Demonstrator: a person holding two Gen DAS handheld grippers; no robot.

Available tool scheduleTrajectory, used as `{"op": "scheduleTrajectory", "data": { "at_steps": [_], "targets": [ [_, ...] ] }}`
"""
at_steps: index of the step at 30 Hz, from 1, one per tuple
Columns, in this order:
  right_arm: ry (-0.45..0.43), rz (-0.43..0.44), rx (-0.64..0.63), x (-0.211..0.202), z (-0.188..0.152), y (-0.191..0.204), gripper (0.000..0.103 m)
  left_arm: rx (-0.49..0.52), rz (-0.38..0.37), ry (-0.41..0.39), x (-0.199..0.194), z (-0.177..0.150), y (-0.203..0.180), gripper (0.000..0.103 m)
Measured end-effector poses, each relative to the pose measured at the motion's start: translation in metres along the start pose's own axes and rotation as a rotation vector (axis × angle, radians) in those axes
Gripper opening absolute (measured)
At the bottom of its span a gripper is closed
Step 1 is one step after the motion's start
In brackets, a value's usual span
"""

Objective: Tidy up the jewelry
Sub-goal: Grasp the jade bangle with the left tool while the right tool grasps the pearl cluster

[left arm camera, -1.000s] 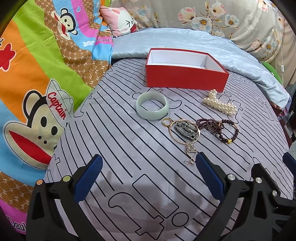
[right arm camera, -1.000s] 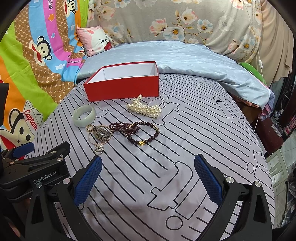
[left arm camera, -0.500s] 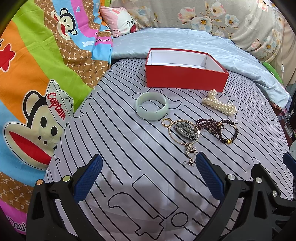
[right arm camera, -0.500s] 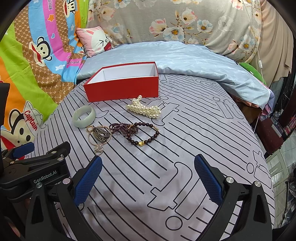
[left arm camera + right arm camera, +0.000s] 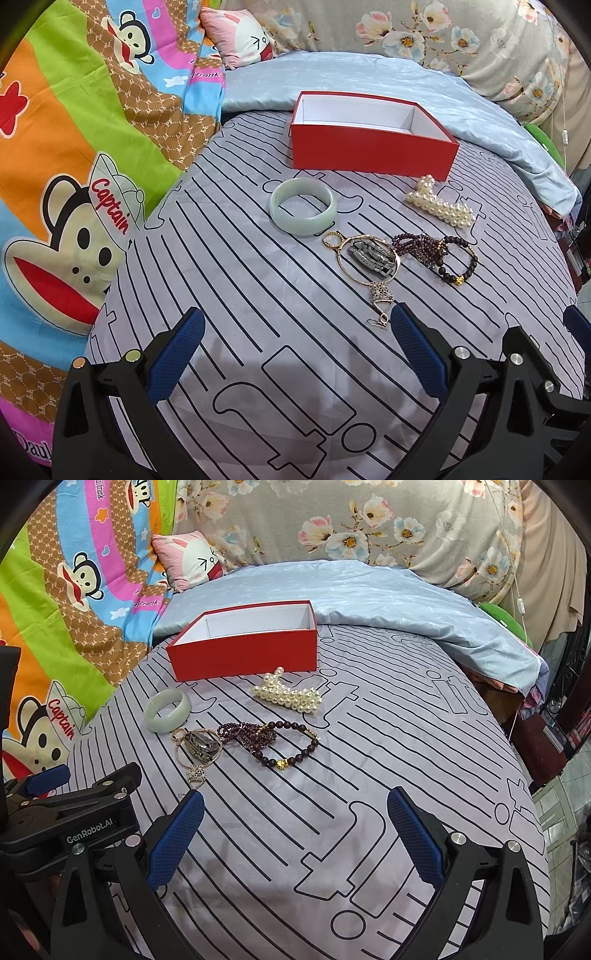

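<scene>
The jewelry lies loose on the sheet [image 5: 258, 295] before the red box [image 5: 369, 151], which looks empty: bangle [image 5: 303, 206], pearls [image 5: 439, 206], gold hoop [image 5: 369, 258], beads [image 5: 439, 254]. I hold both grippers, left [image 5: 295, 354] and right [image 5: 293, 832], spread wide, gripping nothing, near the pile. No piece is picked yet; next I reach for one, likely the bangle.

My left gripper [image 5: 297, 345]: matte black angular frame, two blue textured fingers [image 5: 177, 356], silver and brass-coloured screw heads on the arms. My right gripper [image 5: 295, 827] has the same build: black frame, blue knurled pads [image 5: 413, 836], silver screws. White "GenRobot.AI" lettering on the left unit's black body, seen from the right wrist.
</scene>
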State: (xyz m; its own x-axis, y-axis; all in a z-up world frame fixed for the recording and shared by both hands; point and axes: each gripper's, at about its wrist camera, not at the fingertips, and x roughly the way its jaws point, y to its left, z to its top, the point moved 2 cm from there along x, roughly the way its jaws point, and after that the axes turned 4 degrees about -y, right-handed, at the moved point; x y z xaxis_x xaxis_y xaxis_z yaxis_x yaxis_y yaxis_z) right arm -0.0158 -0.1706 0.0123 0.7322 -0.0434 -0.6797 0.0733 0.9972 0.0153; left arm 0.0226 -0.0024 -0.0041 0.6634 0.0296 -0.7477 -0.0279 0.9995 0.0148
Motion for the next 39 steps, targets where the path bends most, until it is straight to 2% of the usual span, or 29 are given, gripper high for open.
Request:
{"op": "scheduleTrajectory", "data": {
  "at_steps": [12,19,26,37,39],
  "targets": [
    [0.013,-0.006,0.006,0.012,-0.002,-0.007,0.094,-0.035,0.024,0.008,0.019,0.013,0.012,0.098],
    [0.023,-0.011,0.009,0.023,0.001,-0.011,0.094,-0.043,0.023,-0.003,0.040,0.032,0.011,0.098],
    [0.029,-0.013,0.016,0.036,0.007,-0.016,0.093,-0.102,0.019,-0.003,0.059,0.055,0.018,0.098],
    [0.021,0.001,0.008,0.062,0.030,-0.016,0.080,-0.128,0.036,0.005,0.083,0.070,0.026,0.098],
    [0.014,0.005,0.007,0.068,0.037,-0.017,0.078,-0.138,0.035,0.008,0.089,0.074,0.032,0.093]
  ]
}}
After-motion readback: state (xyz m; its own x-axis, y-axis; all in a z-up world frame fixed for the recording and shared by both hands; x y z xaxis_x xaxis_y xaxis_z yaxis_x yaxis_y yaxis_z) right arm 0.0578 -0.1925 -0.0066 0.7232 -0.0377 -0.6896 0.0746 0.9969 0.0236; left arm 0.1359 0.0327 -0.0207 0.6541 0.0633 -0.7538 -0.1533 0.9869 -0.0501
